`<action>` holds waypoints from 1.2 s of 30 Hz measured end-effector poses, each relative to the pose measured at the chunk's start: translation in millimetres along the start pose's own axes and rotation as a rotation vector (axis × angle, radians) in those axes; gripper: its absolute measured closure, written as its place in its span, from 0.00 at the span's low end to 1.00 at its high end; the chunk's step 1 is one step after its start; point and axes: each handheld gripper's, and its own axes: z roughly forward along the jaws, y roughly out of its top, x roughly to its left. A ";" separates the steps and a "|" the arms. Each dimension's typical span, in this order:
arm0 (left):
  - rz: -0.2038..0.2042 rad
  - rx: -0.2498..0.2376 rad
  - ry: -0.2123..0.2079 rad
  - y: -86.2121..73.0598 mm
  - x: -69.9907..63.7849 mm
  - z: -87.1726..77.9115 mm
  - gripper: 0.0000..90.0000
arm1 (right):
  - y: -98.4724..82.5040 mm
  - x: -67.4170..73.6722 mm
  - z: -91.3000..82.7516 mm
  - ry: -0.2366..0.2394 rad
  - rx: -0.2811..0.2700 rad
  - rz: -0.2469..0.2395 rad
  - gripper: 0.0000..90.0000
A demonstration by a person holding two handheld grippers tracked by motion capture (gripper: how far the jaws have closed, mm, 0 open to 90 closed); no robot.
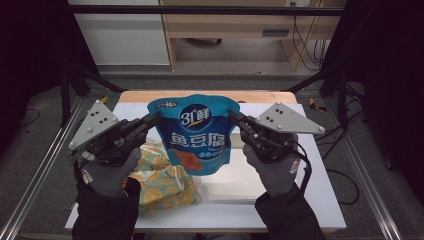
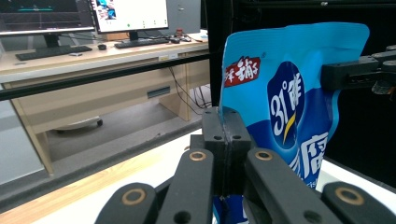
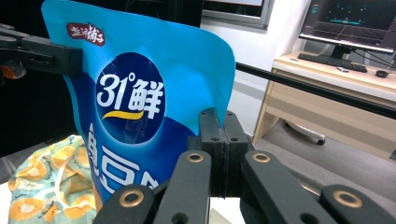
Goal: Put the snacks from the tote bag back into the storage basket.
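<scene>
Both tools are clamped on one glossy blue plastic snack pouch [image 1: 196, 134], held upright in the air between them: the left hand-held gripper [image 1: 152, 119] pinches its one upper edge, the right hand-held gripper [image 1: 236, 120] the opposite edge. Each bite looks thin, right at the seam. Pull the two apart unevenly and I'd expect the slick film to slip free and drop onto the yellow orange-print packet [image 1: 162, 181] lying below the left hand-held gripper on the white surface [image 1: 280, 200].
</scene>
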 end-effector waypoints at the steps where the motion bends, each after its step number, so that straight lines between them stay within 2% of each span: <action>1: -0.001 0.000 -0.004 0.0 -0.9 1.4 1.00 | -0.6 -1.2 -1.2 0.000 0.000 0.000 1.00; 20: 0.020 0.007 -0.063 -1.8 -23.9 31.8 1.00 | -16.3 -24.9 -25.9 -0.056 0.014 0.024 1.00; 22: 0.011 0.016 -0.074 -2.9 -26.2 35.5 1.00 | -18.7 -27.9 -28.3 -0.060 0.016 0.026 1.00; 36: 0.021 0.051 -0.111 -16.6 -36.6 55.0 1.00 | -41.3 -39.9 -37.1 -0.092 0.036 0.050 1.00</action>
